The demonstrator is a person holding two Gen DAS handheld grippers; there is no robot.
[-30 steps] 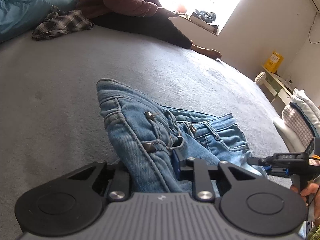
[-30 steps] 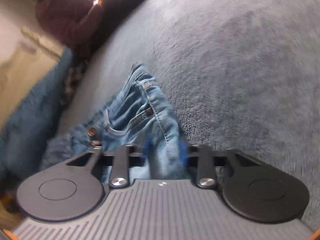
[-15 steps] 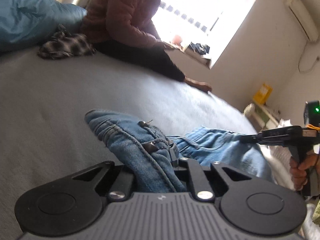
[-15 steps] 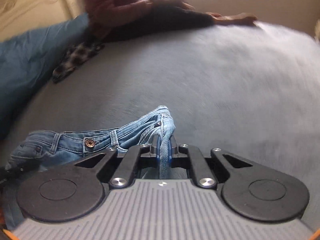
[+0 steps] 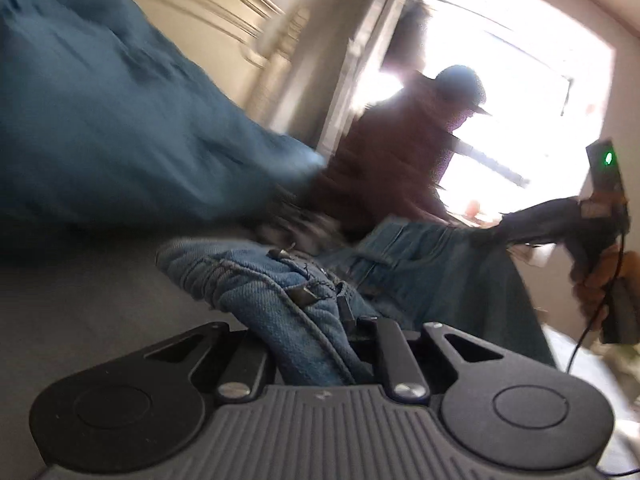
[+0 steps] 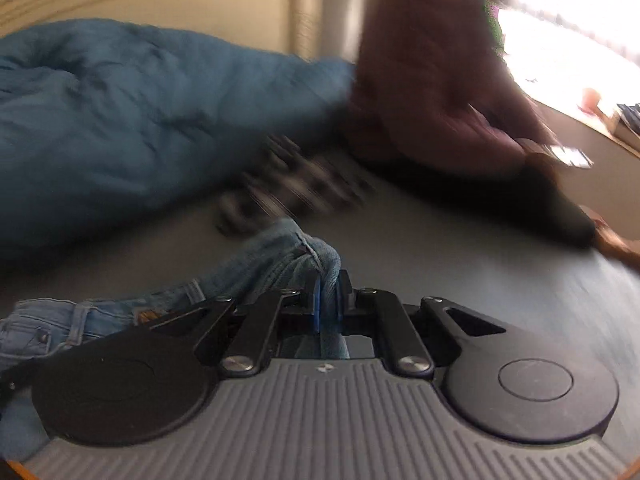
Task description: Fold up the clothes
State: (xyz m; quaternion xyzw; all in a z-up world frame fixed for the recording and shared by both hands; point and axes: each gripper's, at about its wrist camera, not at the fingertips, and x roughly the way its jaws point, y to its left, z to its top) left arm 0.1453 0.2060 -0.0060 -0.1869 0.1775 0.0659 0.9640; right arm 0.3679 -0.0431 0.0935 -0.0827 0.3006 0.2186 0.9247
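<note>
Stiff, bunched blue denim jeans (image 5: 280, 304) above smooth grey bedcover (image 6: 500, 264)

a pair of light blue denim jeans (image 5: 304, 312), faded, with seams, belt loops and a metal button at the waistband, is bunched and creased. in the left wrist view the cloth runs from the bottom centre toward 2 o'clock. in the right wrist view the waistband trails off toward 9 o'clock over the grey bed cover.
</note>
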